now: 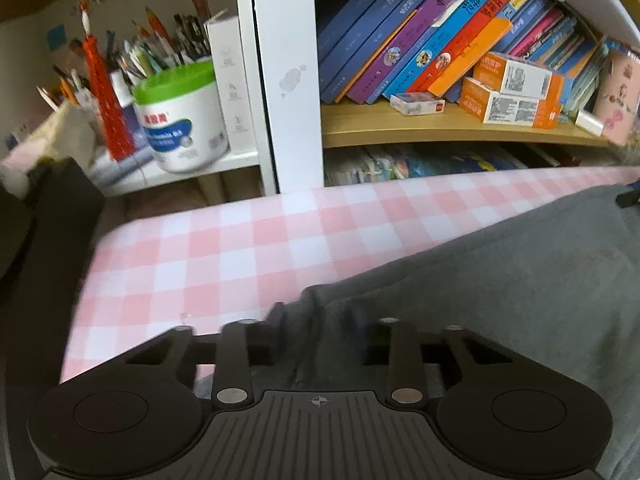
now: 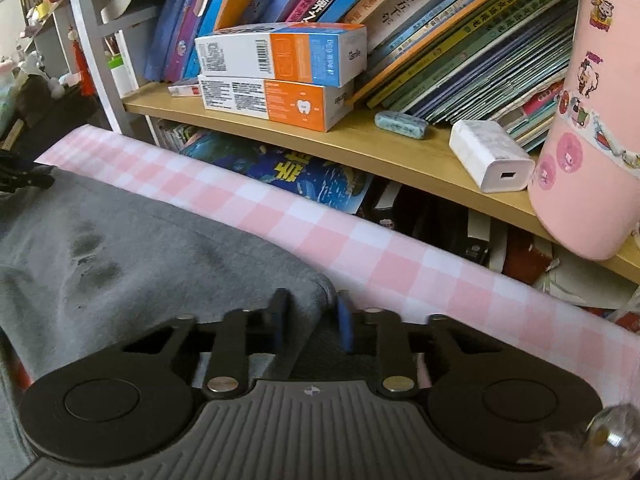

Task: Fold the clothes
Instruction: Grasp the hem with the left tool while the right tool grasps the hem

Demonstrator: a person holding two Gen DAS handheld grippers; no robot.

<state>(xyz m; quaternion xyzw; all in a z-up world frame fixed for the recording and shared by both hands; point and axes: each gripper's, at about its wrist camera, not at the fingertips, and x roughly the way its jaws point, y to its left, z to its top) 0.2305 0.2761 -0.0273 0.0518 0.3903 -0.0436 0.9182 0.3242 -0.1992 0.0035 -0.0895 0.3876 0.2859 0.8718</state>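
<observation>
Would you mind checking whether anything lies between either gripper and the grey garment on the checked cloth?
Nothing visible does. The left gripper and the right gripper each have the jaws closed on an edge of the grey garment already.

The right tongs (image 2: 312, 316) pinched the corner of a grey garment (image 2: 132, 256) lying on the pink-checked surface (image 2: 400, 268). Behind stood a wooden shelf (image 2: 400, 152) bearing leaning books (image 2: 460, 40), two stacked orange-and-white boxes (image 2: 280, 76), a white charger (image 2: 490, 158) and a pink container (image 2: 592, 120).
</observation>
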